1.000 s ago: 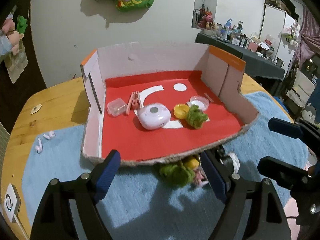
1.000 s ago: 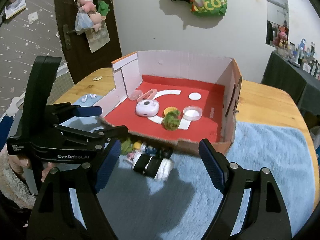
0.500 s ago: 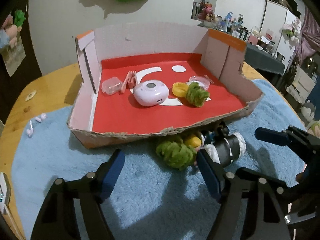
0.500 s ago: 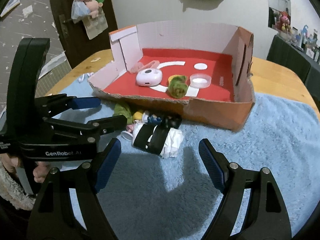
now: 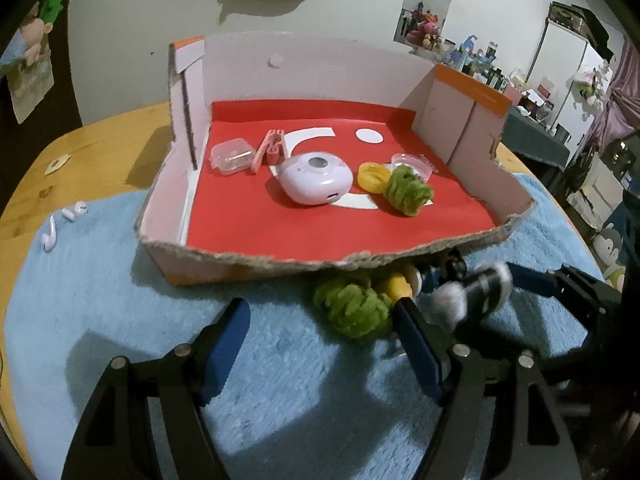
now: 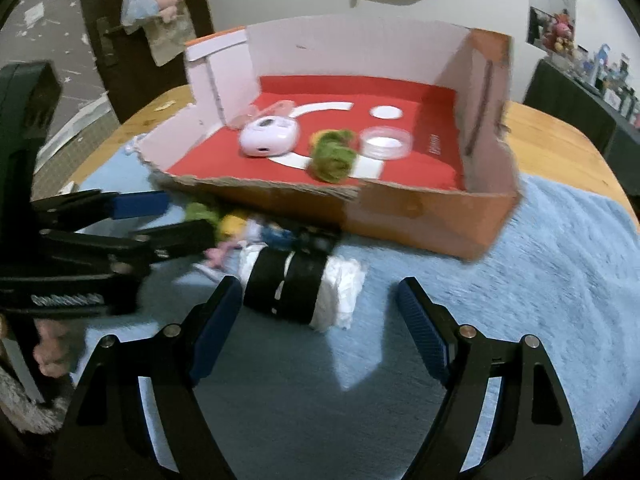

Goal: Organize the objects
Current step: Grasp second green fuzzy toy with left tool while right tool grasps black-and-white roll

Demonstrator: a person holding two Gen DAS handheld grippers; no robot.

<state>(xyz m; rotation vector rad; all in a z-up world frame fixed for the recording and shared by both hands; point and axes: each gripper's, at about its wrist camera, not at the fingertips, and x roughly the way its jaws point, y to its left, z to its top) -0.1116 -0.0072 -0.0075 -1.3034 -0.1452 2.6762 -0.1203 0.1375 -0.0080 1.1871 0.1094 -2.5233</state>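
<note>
Cardboard box (image 5: 460, 128) with red floor sits on blue towel (image 5: 120, 300) over a wooden table (image 5: 112, 148). Inside the box: clear case (image 5: 233, 156) far left, pink clip (image 5: 270, 150) just right of it, lilac round case (image 5: 316, 178) mid, yellow ring (image 5: 372, 176) touching green scrunchie (image 5: 408, 192), clear round lid (image 5: 414, 162) behind them.

On the towel, right against the box's near wall: second green scrunchie (image 5: 352, 310), a yellow piece (image 5: 398, 282), small blurred bits, and a white roll with black bands (image 6: 296, 286). Two earbuds (image 5: 60, 226) lie on the towel at far left, well apart from the box.

Left gripper (image 5: 320, 344) hangs low over the towel, jaws wide, nothing between them; its right finger sits just beside the near scrunchie, contact unclear. Right gripper (image 6: 320, 324) is also wide and empty, angled down just near of the roll, left finger close to the roll's near end, not touching as far as visible. In the right view the left gripper shows at left edge with a hand (image 6: 52, 354) on it. Right view is motion-blurred.
</note>
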